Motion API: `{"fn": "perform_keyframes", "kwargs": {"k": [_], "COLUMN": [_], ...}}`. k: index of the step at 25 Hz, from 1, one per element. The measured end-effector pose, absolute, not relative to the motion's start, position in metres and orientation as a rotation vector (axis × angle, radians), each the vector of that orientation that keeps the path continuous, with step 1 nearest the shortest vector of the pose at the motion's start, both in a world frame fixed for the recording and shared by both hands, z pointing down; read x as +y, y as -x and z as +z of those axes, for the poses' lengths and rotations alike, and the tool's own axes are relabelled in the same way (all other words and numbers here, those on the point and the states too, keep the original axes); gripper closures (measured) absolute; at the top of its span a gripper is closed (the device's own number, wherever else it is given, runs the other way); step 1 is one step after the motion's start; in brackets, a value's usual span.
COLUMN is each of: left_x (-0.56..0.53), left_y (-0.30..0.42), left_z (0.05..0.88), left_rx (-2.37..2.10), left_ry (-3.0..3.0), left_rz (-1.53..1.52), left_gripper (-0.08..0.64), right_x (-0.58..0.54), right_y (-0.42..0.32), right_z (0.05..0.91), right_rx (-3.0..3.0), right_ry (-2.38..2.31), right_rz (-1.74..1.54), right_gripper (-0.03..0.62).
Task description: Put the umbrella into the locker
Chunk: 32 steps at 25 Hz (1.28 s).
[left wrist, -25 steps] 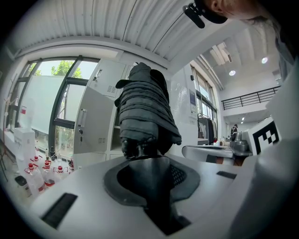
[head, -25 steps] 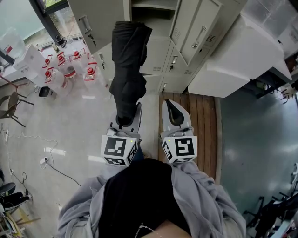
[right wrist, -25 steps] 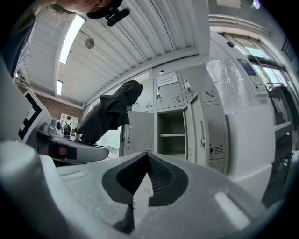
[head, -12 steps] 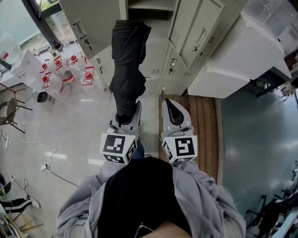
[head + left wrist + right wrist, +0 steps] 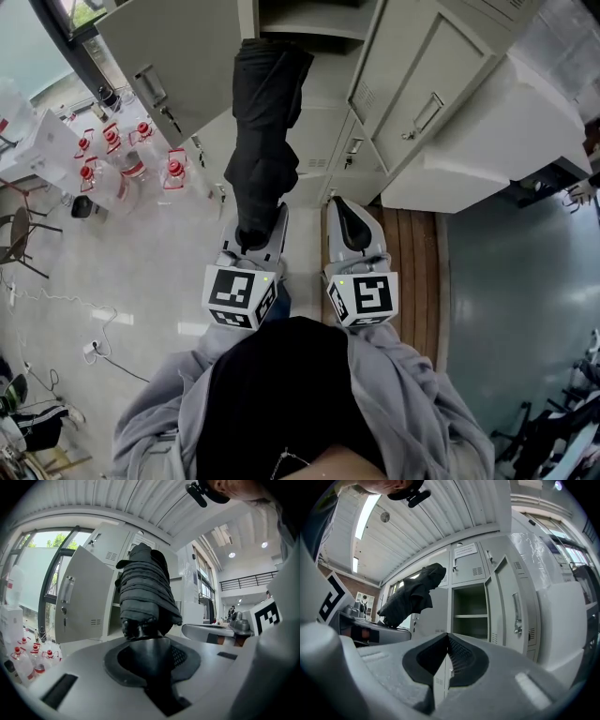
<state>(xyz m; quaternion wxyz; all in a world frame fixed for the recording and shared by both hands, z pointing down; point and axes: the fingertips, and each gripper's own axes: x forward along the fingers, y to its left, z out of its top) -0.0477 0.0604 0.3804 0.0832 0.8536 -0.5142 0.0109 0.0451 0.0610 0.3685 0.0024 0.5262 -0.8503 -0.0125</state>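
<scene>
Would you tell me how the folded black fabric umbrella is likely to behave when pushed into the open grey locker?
The black fabric umbrella sits in loose folds, so its cloth will probably crumple or snag on the edge of the grey metal locker. Held at one end by the left gripper, it may sag or swing.

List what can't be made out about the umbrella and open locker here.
- Gripped end of the umbrella: head and left gripper views, buried in the left gripper.
- Lower part of the open locker: right gripper view, behind the right gripper.
- Its upper part: head view, cut by top edge.
</scene>
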Motion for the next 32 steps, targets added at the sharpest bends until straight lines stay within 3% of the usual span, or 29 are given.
{"fn": "perform_keyframes", "kwargs": {"k": [18, 32], "left_x": [-0.113, -0.175], "left_y": [0.053, 0.043], "left_z": [0.374, 0.372], "left_rx": [-1.324, -1.196], "left_ry": [-2.628, -2.652], "left_rz": [0.042, 0.054], "left_gripper": [0.488, 0.488], "right_x": [-0.1, -0.153], "right_y": [-0.033, -0.027], "right_z": [0.361, 0.364], "right_rx": [-2.546, -2.508], "right_ry": [-1.805, -1.826], "right_rz": [-0.015, -0.012], "right_gripper": [0.589, 0.589]}}
